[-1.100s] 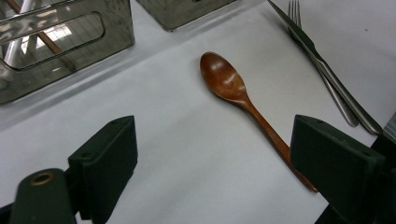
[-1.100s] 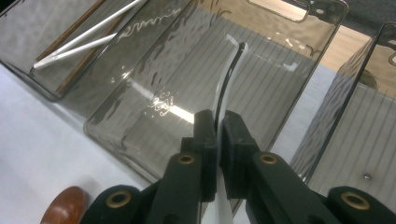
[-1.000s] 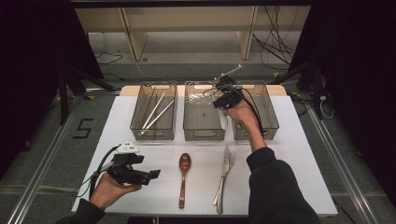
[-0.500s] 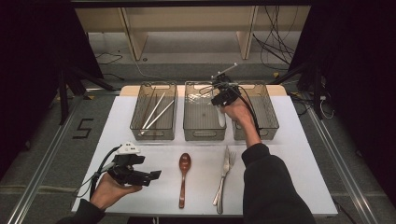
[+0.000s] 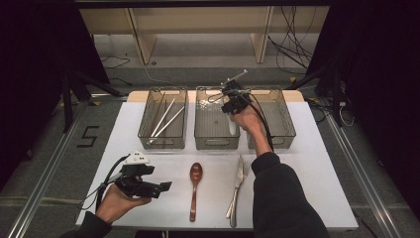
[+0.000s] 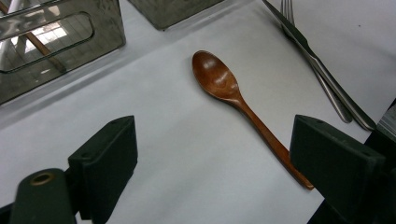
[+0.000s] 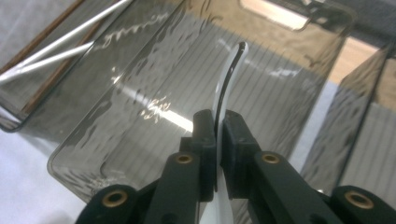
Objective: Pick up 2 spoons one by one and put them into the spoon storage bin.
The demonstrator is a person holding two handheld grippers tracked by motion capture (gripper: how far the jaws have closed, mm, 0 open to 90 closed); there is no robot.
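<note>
Item in hand: we hold a white spoon (image 7: pixel 227 81) clamped in the right tool (image 7: pixel 217 122) over the middle bin (image 5: pixel 216 140). We judge the step to be sorting cutlery; next comes lowering and releasing.

Left of the middle bin: a bin (image 5: pixel 162 140) with chopsticks (image 5: pixel 167 118).
Right of it: a third bin (image 5: pixel 282 130), contents unclear.
Nearer us than the middle bin: wooden spoon (image 6: pixel 236 98), fork (image 5: pixel 235 191), and our left tool (image 6: pixel 215 163), jaws apart, empty.

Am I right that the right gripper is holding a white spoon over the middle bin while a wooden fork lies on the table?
Not quite: it is a wooden spoon, as the left gripper view shows. The right gripper does hold a white spoon over the middle bin.
</note>
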